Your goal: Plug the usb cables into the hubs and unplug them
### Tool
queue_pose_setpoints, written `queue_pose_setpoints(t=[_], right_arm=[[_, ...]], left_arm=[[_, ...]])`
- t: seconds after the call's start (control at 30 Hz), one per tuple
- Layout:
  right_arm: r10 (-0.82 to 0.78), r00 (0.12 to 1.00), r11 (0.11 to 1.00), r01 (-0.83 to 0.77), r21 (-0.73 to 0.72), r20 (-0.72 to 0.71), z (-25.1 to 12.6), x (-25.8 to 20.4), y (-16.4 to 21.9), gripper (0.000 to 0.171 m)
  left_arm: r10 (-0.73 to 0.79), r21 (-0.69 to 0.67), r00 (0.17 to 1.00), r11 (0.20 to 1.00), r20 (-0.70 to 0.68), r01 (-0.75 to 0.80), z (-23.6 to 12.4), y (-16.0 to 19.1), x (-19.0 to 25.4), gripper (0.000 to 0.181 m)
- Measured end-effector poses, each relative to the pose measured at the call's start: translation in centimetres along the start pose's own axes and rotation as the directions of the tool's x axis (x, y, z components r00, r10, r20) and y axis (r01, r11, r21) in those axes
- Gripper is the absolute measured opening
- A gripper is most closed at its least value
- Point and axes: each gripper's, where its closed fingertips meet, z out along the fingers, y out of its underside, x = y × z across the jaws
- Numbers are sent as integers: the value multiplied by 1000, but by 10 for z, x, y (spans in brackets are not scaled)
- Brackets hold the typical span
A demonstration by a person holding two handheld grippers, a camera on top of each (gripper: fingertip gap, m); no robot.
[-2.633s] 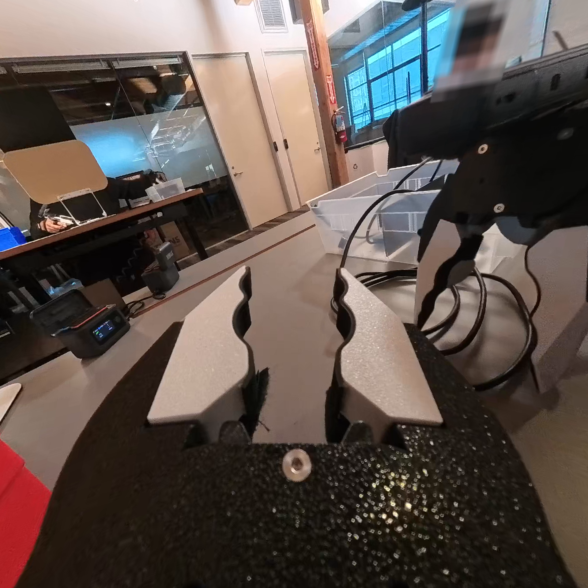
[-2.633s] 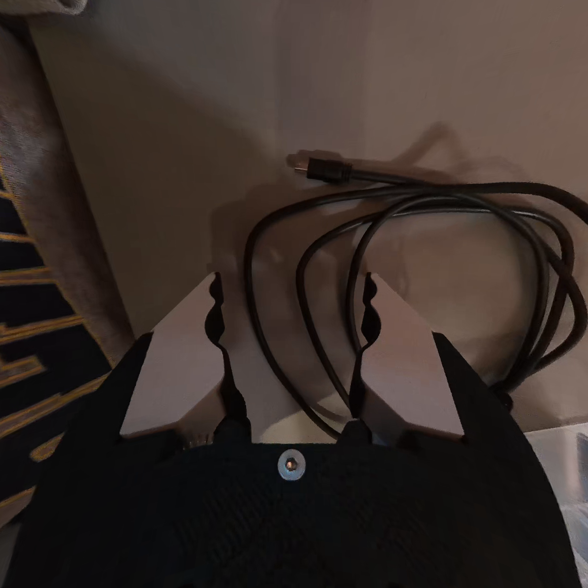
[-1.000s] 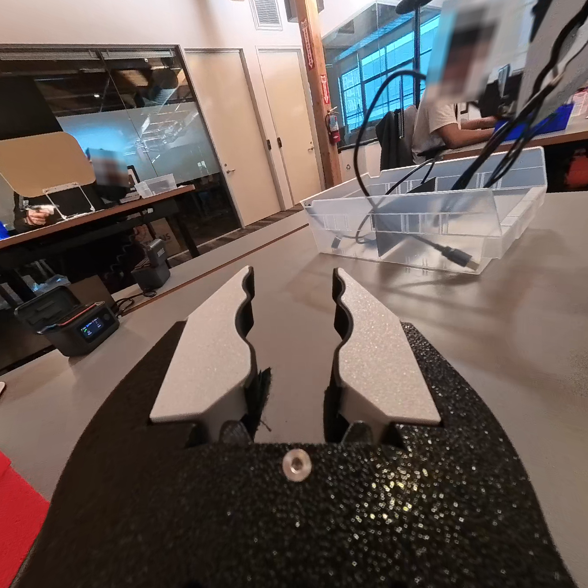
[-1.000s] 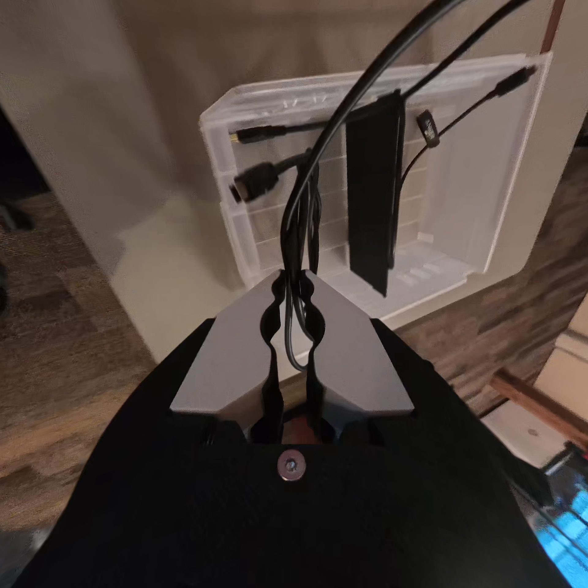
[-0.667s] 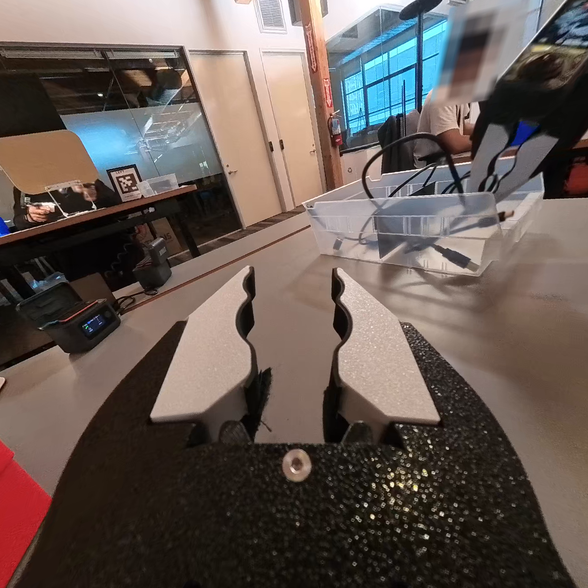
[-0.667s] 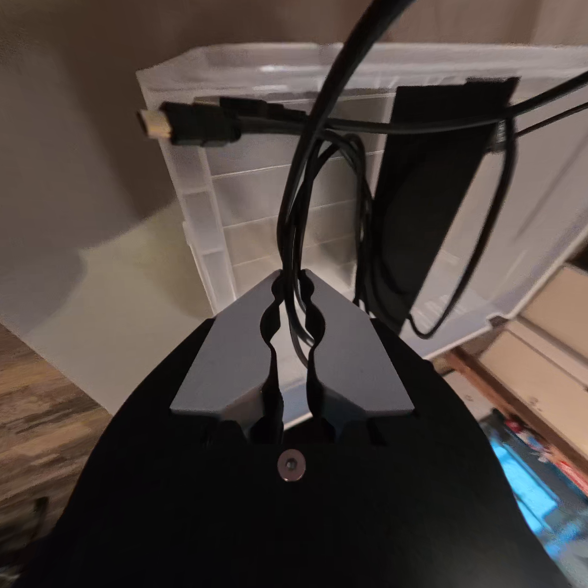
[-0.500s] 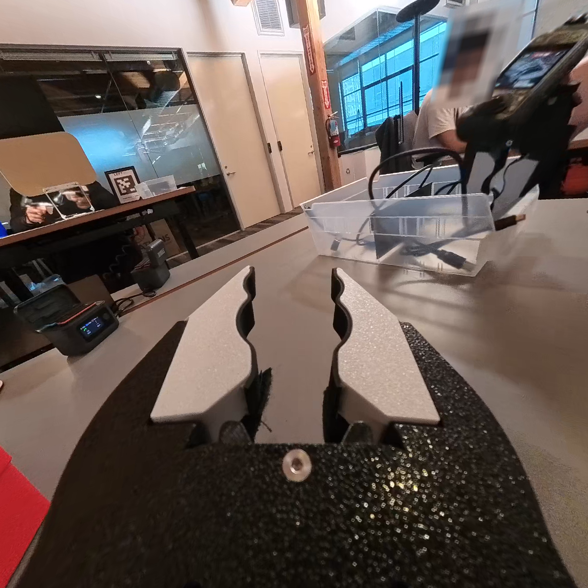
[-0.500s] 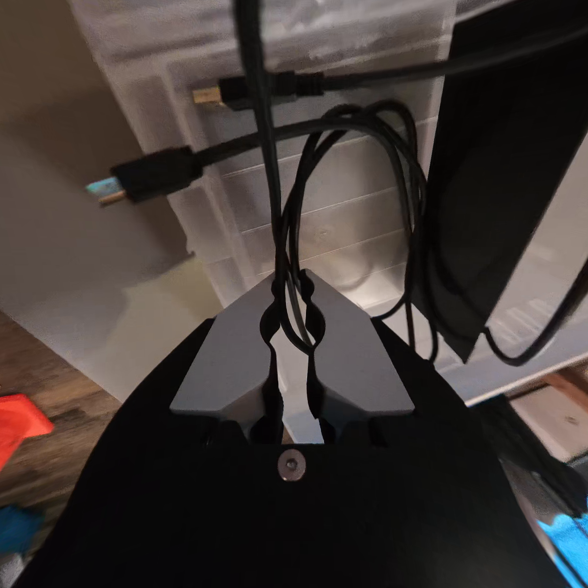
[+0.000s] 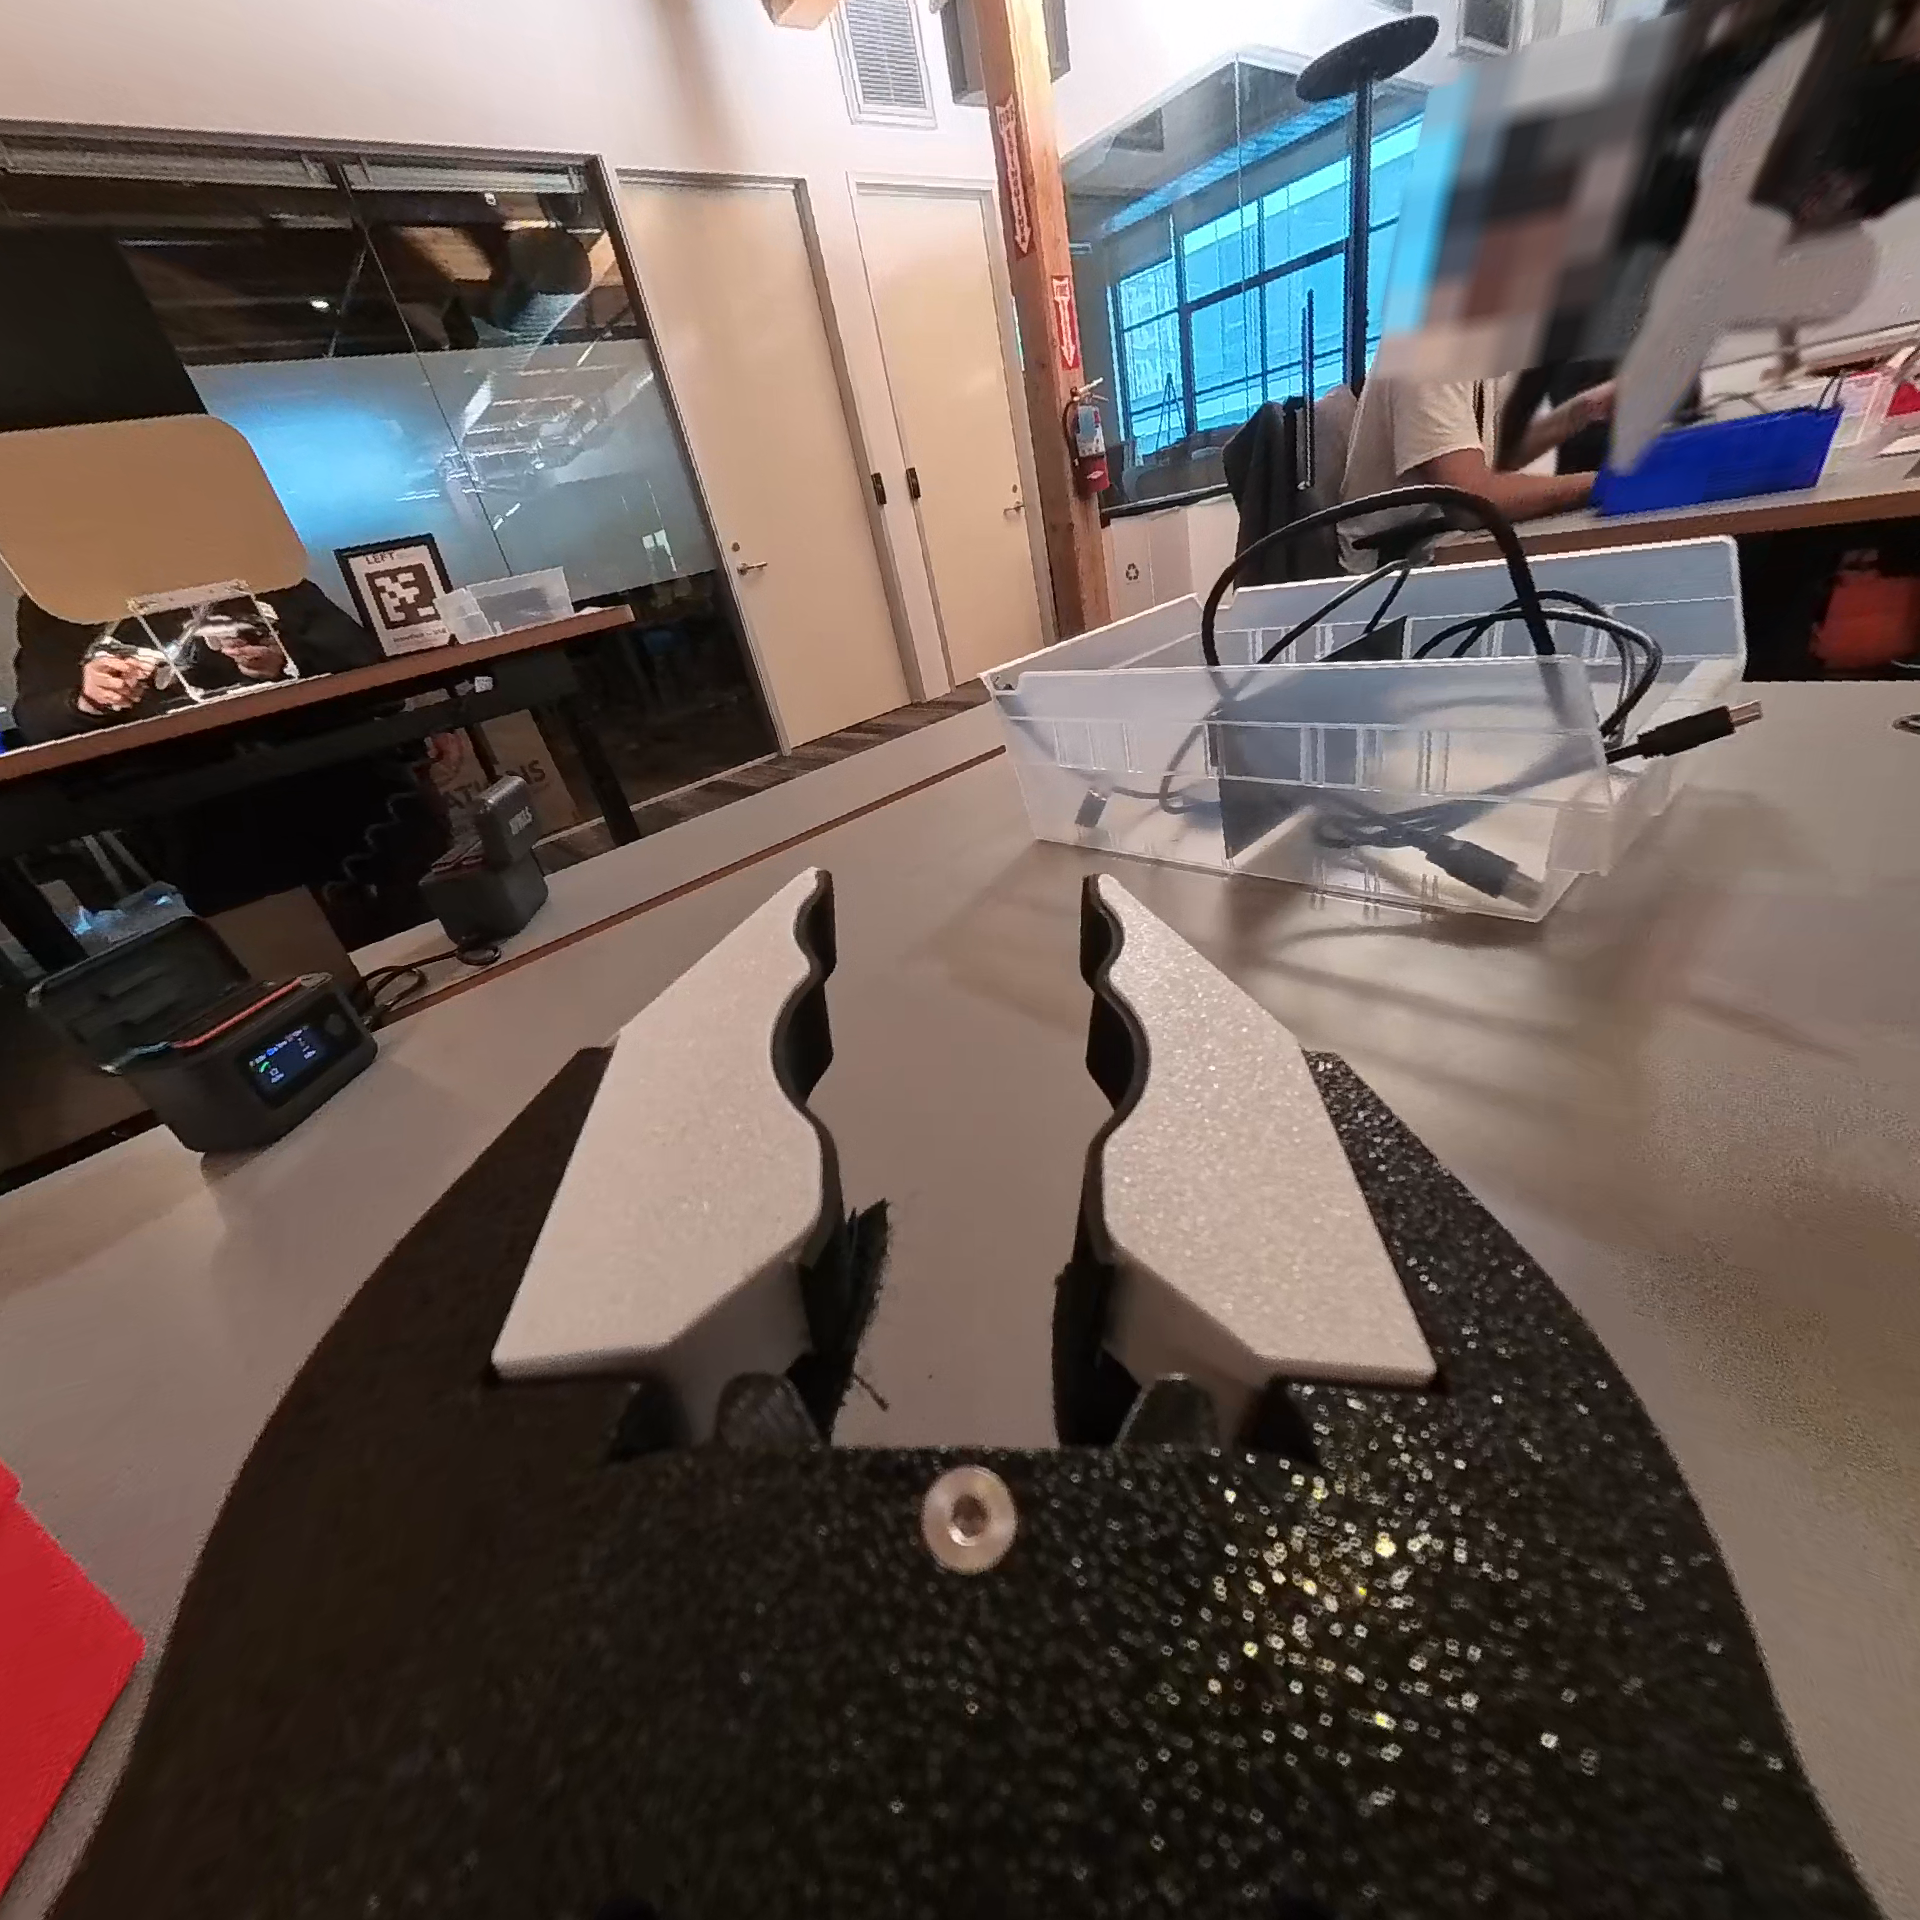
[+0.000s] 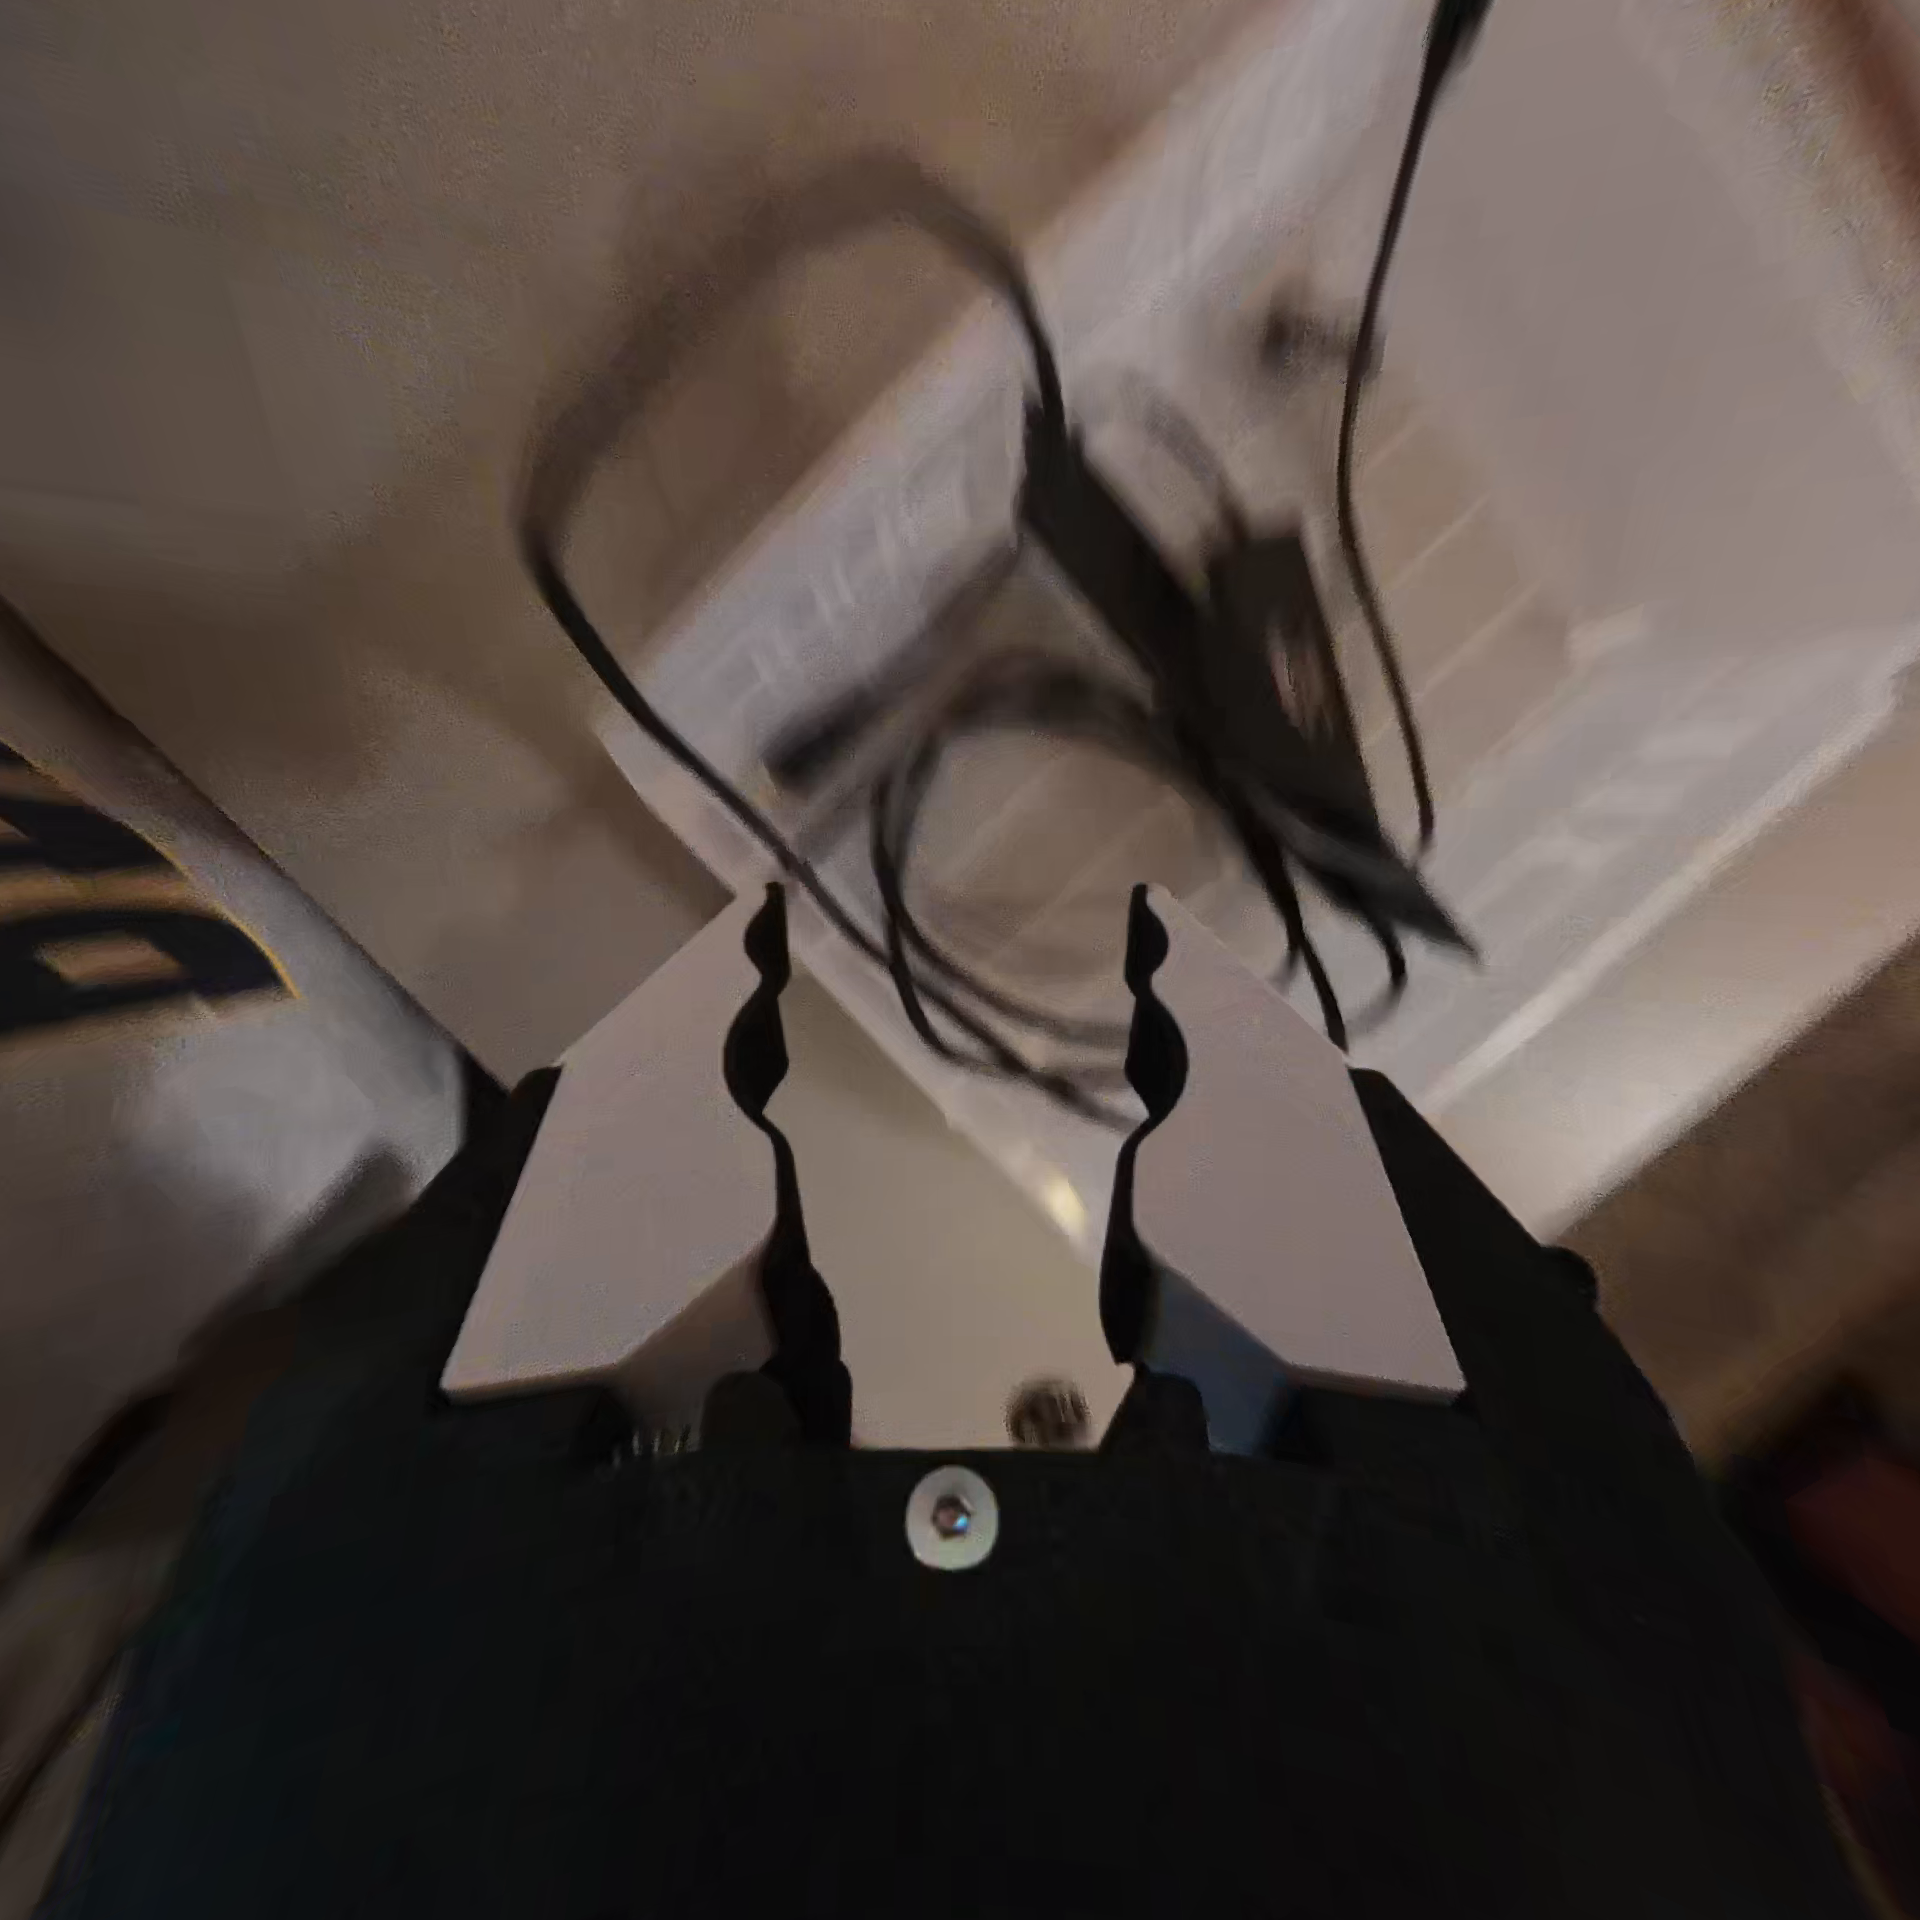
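A clear plastic bin (image 9: 1351,769) stands on the grey table (image 9: 1558,1195), ahead and to the right of my left gripper. It holds a tangle of black usb cables (image 9: 1455,831) and a flat black hub (image 9: 1268,790). One cable plug (image 9: 1704,727) sticks out past the bin's right end. My left gripper (image 9: 956,894) is open and empty, low over the table. My right gripper (image 10: 956,904) is open and empty above the bin (image 10: 1558,727). The cables (image 10: 997,997) and the hub (image 10: 1195,603) lie blurred below it. It also shows at the top right of the left wrist view (image 9: 1683,343).
A black power box with a small screen (image 9: 249,1060) and a second black device (image 9: 499,862) sit past the table's left edge. A red object (image 9: 52,1662) lies at the near left. A person (image 9: 1455,457) sits at a far desk with a blue bin (image 9: 1714,468). The gap from one gripper's tips to the other's is roughly 30 cm. To the red object (image 9: 52,1662): left tips about 20 cm, right tips about 50 cm.
My right gripper was shut on the cable bundle and is now open. The cables have dropped into the bin, and the gripper has lifted and swung. My left gripper has not moved.
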Motion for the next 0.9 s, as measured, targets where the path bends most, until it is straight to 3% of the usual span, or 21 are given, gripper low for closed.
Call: queue_pose_setpoints(t=[0.07, 0.17, 0.3, 0.37, 0.47, 0.53, 0.63, 0.77, 0.9], right_arm=[[-9, 994, 961, -21, 274, 109, -14, -30, -50, 61], [22, 992, 919, -70, 389, 126, -12, -52, -82, 60], [32, 992, 934, -74, 349, 123, 10, -70, -87, 59], [26, 994, 941, -60, 333, 106, 16, -71, -87, 42], [50, 996, 950, -70, 305, 74, 24, -65, -82, 39], [58, 997, 955, -71, 289, 56, 27, -61, -77, 10], [74, 996, 960, -58, 275, -49, 21, -40, -65, 5], [127, 969, 978, -87, 191, -212, 9, 1, -25, 2], [60, 921, 992, -98, -80, -385, 13, 39, 43, 3]], left_arm=[[-1, 1, 1000, 1000, 1, 1, 0, 0, 0, 45], [-4, 0, 1000, 1000, 2, 4, 0, 0, -1, 45], [-4, -3, 1000, 1000, 4, 4, 0, 1, -1, 45], [-6, -3, 1000, 1000, 4, 6, 0, 1, -2, 45], [-9, -2, 1000, 1000, 4, 9, 0, 1, -2, 45], [-9, 0, 1000, 1000, 4, 9, 0, 0, -2, 45], [-10, -1, 1000, 1000, 4, 10, 1, 1, -2, 45], [-11, -1, 1000, 1000, 2, 11, 1, 1, -2, 45], [-10, 1, 1000, 1000, 2, 10, 1, 0, -2, 45]])
